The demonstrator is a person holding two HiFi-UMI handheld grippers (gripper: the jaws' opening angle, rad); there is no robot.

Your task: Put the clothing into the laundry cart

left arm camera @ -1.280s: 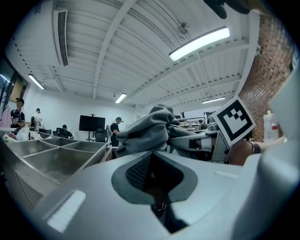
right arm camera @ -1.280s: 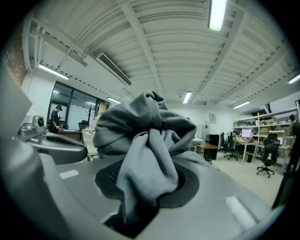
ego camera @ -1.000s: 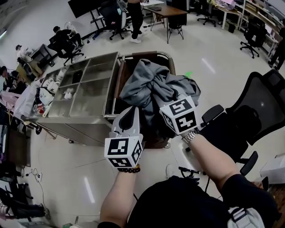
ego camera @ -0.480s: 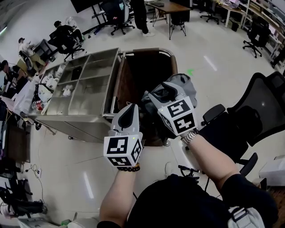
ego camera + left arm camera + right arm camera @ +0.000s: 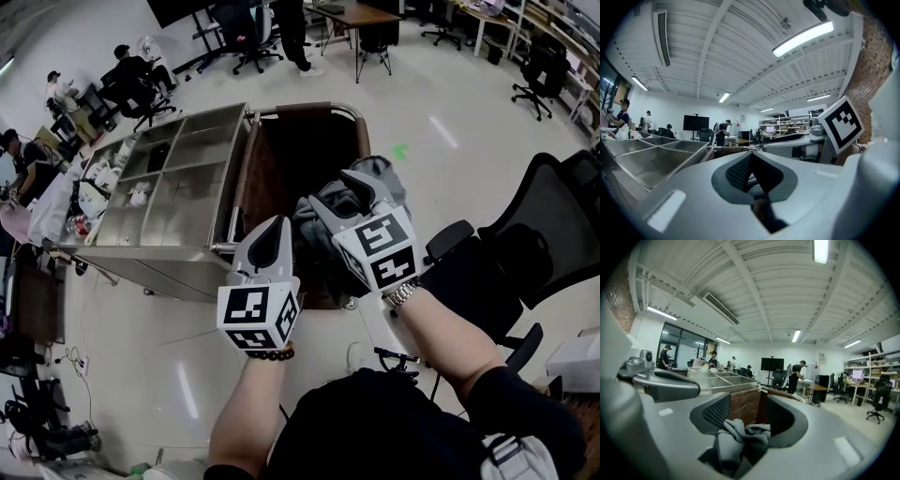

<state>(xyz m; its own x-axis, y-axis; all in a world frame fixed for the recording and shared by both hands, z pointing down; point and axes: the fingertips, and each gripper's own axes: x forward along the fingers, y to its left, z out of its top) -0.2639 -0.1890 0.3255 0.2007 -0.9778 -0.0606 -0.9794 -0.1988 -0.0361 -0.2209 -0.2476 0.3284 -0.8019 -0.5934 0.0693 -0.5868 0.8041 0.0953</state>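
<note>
Might snag: soft grey clothing (image 5: 386, 176) bunched mid-frame, low over the near right side of the deep brown laundry cart (image 5: 267, 173), lying loose between the half-open fingers of the right gripper (image 5: 335, 189). Could get dragged back out, or flop over the rim onto the floor (image 5: 441, 131). Left gripper (image 5: 270, 230) with fingers together, holding nothing. Earlier heaped high over the cart's mouth; now sunk lower, right fingers just opened wider.

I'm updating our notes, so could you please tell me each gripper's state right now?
Left gripper: closed, empty.
Right gripper: open, jaws just opened, grey clothing lying loose between them.
</note>
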